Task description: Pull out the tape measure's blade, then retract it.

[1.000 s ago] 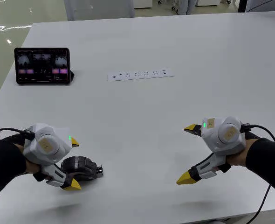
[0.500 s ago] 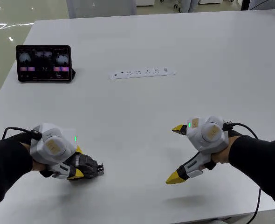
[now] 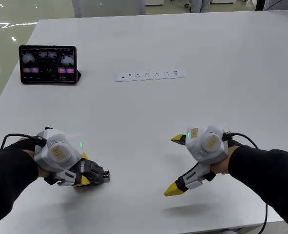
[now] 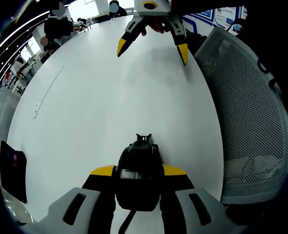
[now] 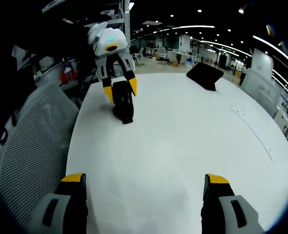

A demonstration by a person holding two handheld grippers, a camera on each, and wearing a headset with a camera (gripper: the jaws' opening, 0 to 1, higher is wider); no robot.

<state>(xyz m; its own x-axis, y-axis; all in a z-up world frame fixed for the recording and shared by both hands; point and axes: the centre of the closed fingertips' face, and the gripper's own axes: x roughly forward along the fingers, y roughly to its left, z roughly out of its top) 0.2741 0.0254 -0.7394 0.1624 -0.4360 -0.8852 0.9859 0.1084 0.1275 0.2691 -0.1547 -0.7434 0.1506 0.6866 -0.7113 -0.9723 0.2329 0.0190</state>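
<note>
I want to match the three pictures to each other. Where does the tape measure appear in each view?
Head view: tape measure at lower left, between the jaws of the left gripper.
Left gripper view: tape measure at bottom centre, clamped between that view's own jaws.
Right gripper view: tape measure at upper left, under the left gripper.
Shared landmark: the dark tablet.

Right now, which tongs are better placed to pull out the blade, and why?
Right. The left tongs are shut on the tape measure, whose blade tip points toward the right tongs; those are open, empty and face it.
</note>
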